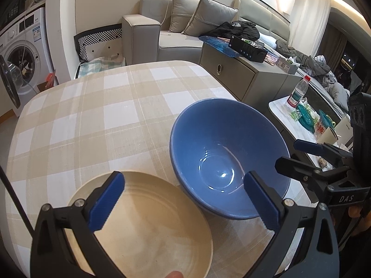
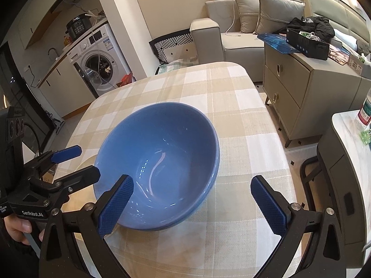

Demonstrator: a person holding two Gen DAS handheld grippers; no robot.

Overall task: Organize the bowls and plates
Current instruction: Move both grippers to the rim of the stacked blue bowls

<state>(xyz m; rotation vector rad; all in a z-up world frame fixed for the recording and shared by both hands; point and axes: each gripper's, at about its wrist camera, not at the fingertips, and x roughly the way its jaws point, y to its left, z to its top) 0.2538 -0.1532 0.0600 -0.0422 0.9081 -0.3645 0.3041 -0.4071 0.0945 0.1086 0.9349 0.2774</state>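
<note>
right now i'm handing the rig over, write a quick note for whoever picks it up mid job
Left tool: open, holding nothing, over the near edge of the cream plate.
Right tool: open wide, empty; one finger sits in front of the blue bowl, not pressing on it.
Things: bowl and plate sit side by side on the checked tablecloth, the bowl's edge overlapping the plate's rim.
Done: nothing stacked so far as the views show.
Left: probably grip the bowl and set it on the plate, or put both away; no rack is in view.
</note>
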